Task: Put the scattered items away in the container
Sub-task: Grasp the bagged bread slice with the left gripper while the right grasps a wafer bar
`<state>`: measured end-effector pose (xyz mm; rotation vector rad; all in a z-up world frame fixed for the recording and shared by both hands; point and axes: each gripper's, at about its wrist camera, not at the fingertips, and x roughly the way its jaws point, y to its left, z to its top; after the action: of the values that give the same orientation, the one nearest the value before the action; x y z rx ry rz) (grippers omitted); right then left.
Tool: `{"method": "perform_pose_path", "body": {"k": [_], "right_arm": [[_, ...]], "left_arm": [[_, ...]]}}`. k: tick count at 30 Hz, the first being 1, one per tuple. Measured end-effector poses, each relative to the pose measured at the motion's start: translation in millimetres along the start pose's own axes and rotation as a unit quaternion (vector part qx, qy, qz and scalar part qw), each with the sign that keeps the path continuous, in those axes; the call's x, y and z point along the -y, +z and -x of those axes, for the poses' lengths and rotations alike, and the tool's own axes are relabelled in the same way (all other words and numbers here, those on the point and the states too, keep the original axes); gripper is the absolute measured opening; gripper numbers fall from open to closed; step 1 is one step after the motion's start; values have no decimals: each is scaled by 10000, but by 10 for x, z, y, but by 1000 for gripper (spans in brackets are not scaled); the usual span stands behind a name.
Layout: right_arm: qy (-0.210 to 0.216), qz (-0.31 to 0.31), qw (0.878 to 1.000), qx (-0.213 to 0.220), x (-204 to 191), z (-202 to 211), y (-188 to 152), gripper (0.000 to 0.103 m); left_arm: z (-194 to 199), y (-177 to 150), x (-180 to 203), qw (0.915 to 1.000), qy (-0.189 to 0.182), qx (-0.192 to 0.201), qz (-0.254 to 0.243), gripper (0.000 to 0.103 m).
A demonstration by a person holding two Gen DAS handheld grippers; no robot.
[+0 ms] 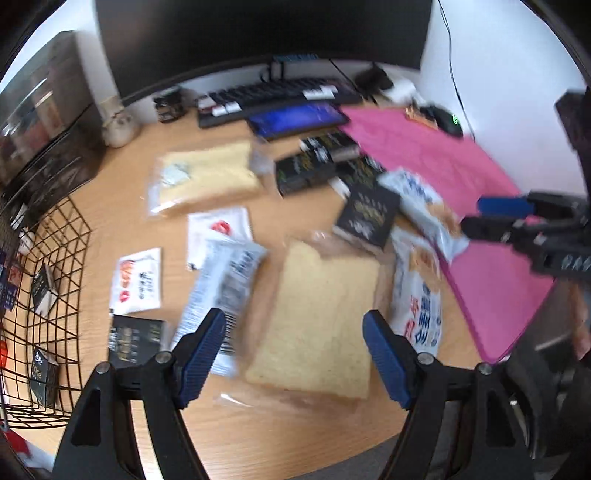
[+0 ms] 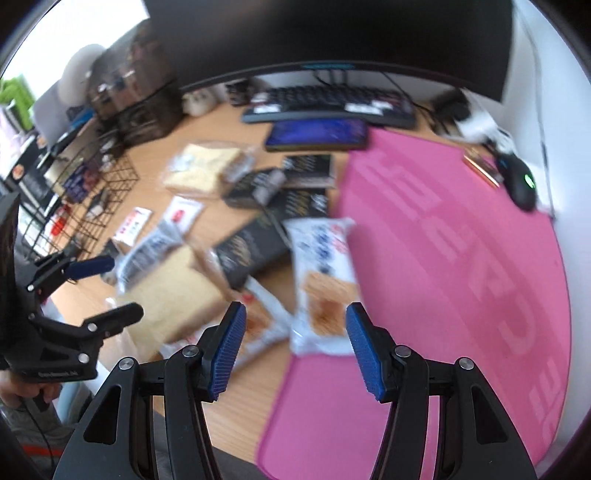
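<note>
Snack packs lie scattered on a wooden desk [image 1: 110, 206]. A bagged bread slice [image 1: 317, 321] lies right ahead of my open left gripper [image 1: 295, 350], above it and apart. A second bread bag [image 1: 210, 177] lies farther back. Black boxes [image 1: 369, 214], white sachets [image 1: 138, 282] and blue-white wafer packs [image 1: 417, 295] lie around. The black wire basket [image 1: 48, 280] at the left holds a few small boxes. My right gripper [image 2: 293, 349] is open and empty above a wafer pack [image 2: 325, 280] at the pink mat's edge. The left gripper [image 2: 99, 291] also shows in the right wrist view.
A pink mat [image 2: 461, 258] covers the desk's right side. A keyboard [image 2: 332, 103], a tablet [image 2: 317, 134], a monitor [image 2: 332, 33] and a mouse [image 2: 521, 181] stand at the back. Dark storage boxes [image 1: 44, 122] stand behind the basket.
</note>
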<state>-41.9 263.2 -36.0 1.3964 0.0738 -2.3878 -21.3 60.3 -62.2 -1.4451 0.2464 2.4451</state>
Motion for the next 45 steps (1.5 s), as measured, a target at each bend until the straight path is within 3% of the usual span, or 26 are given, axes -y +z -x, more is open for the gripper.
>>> {"method": "perform_pose_path", "body": {"k": [7,11,15,17,20,24,33,34,36,45], "right_arm": [[61,-223,9997,14,140,-5,-149,56],[12,-189,9998,-85,171,-120,-133,56],[-98,-136,9997,-175,200,-276,-29,56],[-184,-80,9996,-217,198,-363,25,56],[-118,-51,9996,-259,191,-480,93,63],[-116,23,9994,-332,164,-578,153,68],[-449,383,9977,-333,42,-781,295,68],[-497,411,9974,-333,36,-780,288,65],[-496,438,9973,-319,49,-753,275,44],[-276,326,9990,-122,98,-486,212,42]], "left_arm": [[-286,19,165,9996,25,-166,-232,81],[-426,105,103,9996,-110,-224,-151,91],[-590,141,60,9989,-320,-342,-45,94],[-632,152,103,9991,-226,-323,-156,99],[-655,170,142,9990,-204,-269,-276,100],[-678,211,93,9991,-219,-235,-259,100],[-643,269,-62,9992,-298,-267,-75,86],[-632,274,-79,9992,-305,-260,-41,84],[-617,280,-109,9991,-308,-281,13,83],[-499,306,-115,9994,-209,-262,9,77]]}}
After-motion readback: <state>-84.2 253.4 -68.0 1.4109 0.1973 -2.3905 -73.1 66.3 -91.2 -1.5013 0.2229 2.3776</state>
